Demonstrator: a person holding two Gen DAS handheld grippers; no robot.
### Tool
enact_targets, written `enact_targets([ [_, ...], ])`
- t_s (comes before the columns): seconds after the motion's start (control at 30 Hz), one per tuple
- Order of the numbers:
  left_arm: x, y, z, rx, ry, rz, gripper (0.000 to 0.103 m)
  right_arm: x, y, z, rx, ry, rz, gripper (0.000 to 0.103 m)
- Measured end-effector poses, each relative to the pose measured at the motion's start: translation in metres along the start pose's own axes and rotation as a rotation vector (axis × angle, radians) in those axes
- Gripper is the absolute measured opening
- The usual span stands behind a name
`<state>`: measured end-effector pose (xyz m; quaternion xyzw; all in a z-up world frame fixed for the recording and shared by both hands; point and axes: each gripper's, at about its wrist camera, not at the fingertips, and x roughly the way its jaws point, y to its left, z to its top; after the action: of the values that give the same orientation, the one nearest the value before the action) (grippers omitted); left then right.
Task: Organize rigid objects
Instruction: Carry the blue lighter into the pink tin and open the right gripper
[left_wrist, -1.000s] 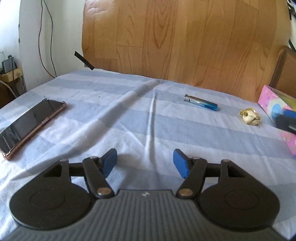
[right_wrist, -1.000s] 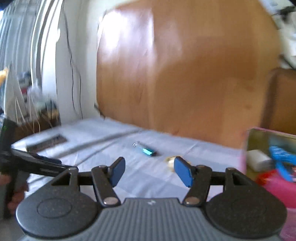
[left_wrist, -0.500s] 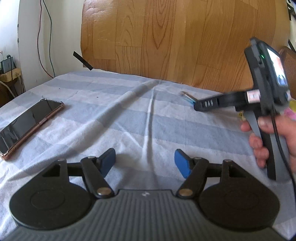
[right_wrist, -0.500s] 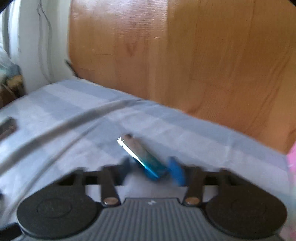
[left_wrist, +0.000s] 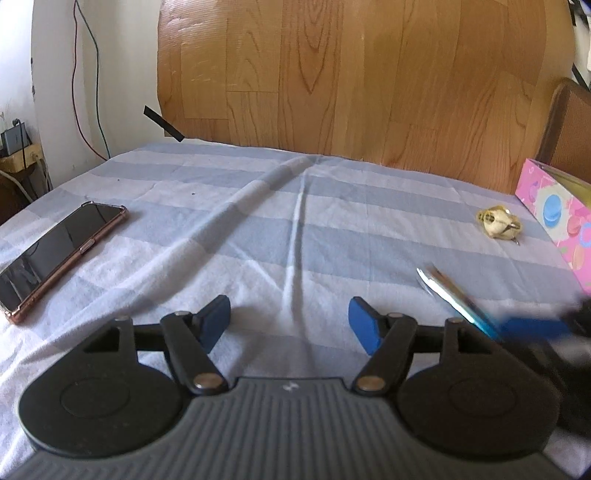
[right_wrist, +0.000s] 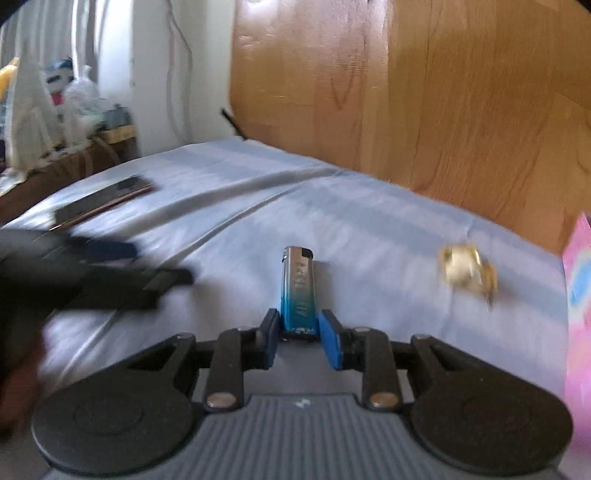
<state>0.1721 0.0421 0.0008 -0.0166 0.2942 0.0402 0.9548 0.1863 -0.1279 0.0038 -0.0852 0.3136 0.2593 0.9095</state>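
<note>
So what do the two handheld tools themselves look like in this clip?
Both tools share one build. The left tool has a ribbed grey body with a small white mark, two round black discs, black link arms with silver pivot pins, and blue pads on its fingertips. The right tool shows the same parts and blue pads. No sleeves or cables are visible now.

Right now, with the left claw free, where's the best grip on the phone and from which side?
Take the phone across its narrow width, pads on the two long copper-coloured edges, about mid-length. It lies flat and screen-up on the striped sheet, so come from above with the left claw turned across its long axis. The flat pose leaves little edge to bite, so probably go low.
</note>
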Motion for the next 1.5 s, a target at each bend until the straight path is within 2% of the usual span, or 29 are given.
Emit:
enact_targets([
  [0.17,-0.004,-0.004,-0.003,0.019,0.002,0.013,0.073,-0.057,-0.002,-0.043,0.099,-0.013,0.030,0.025],
  [0.27,-0.010,-0.007,-0.006,0.020,0.009,0.018,0.073,-0.082,-0.011,-0.062,0.220,-0.036,0.056,0.025],
  [0.33,-0.019,-0.010,-0.010,-0.009,0.024,-0.005,0.073,-0.088,-0.025,-0.068,0.346,-0.043,0.098,0.025],
  [0.4,-0.036,-0.013,-0.012,-0.087,0.033,-0.088,0.073,-0.087,-0.042,-0.072,0.451,-0.045,0.154,0.025],
  [0.47,-0.046,-0.015,-0.013,-0.207,0.098,-0.259,0.073,-0.085,-0.059,-0.076,0.558,-0.041,0.219,0.025],
  [0.53,-0.051,-0.024,-0.012,-0.286,0.168,-0.381,0.073,-0.081,-0.073,-0.083,0.668,-0.040,0.280,0.025],
  [0.6,-0.049,-0.038,-0.011,-0.320,0.242,-0.440,0.073,-0.080,-0.083,-0.088,0.732,-0.050,0.326,0.024],
  [0.67,-0.046,-0.053,-0.011,-0.335,0.290,-0.492,0.073,-0.080,-0.083,-0.088,0.727,-0.053,0.319,0.024],
  [0.73,-0.043,-0.072,-0.010,-0.307,0.309,-0.512,0.062,-0.080,-0.083,-0.087,0.722,-0.056,0.316,0.024],
  [0.77,-0.041,-0.080,-0.010,-0.286,0.313,-0.513,0.038,-0.079,-0.084,-0.088,0.728,-0.059,0.321,0.024],
  [0.8,-0.038,-0.087,-0.011,-0.267,0.319,-0.504,0.021,-0.079,-0.086,-0.088,0.737,-0.065,0.325,0.024],
  [0.83,-0.035,-0.092,-0.012,-0.272,0.318,-0.512,0.020,-0.079,-0.087,-0.089,0.745,-0.073,0.318,0.024],
  [0.9,-0.033,-0.098,-0.013,-0.296,0.307,-0.532,0.018,-0.084,-0.088,-0.090,0.744,-0.087,0.282,0.025],
  [1.0,-0.039,-0.117,0.002,-0.251,0.267,-0.572,0.015,-0.094,-0.092,-0.090,0.715,-0.144,0.238,0.025],
  [1.17,-0.045,-0.166,0.049,-0.170,0.191,-0.679,0.015,-0.127,-0.093,-0.070,0.502,-0.317,-0.004,0.025],
  [1.3,-0.039,-0.224,0.084,-0.080,0.135,-0.718,0.015,-0.139,-0.126,-0.051,0.422,-0.398,-0.167,0.025],
  [1.37,-0.033,-0.252,0.093,-0.023,0.105,-0.716,0.015,-0.139,-0.148,-0.045,0.409,-0.408,-0.225,0.024],
  [1.43,-0.019,-0.280,0.100,0.007,0.112,-0.715,0.016,-0.134,-0.173,-0.040,0.418,-0.403,-0.264,0.024],
  [1.47,-0.011,-0.291,0.101,0.022,0.130,-0.719,0.021,-0.133,-0.185,-0.040,0.419,-0.410,-0.285,0.024],
  [1.5,-0.003,-0.304,0.102,0.047,0.142,-0.705,0.035,-0.129,-0.195,-0.039,0.414,-0.429,-0.329,0.024],
])
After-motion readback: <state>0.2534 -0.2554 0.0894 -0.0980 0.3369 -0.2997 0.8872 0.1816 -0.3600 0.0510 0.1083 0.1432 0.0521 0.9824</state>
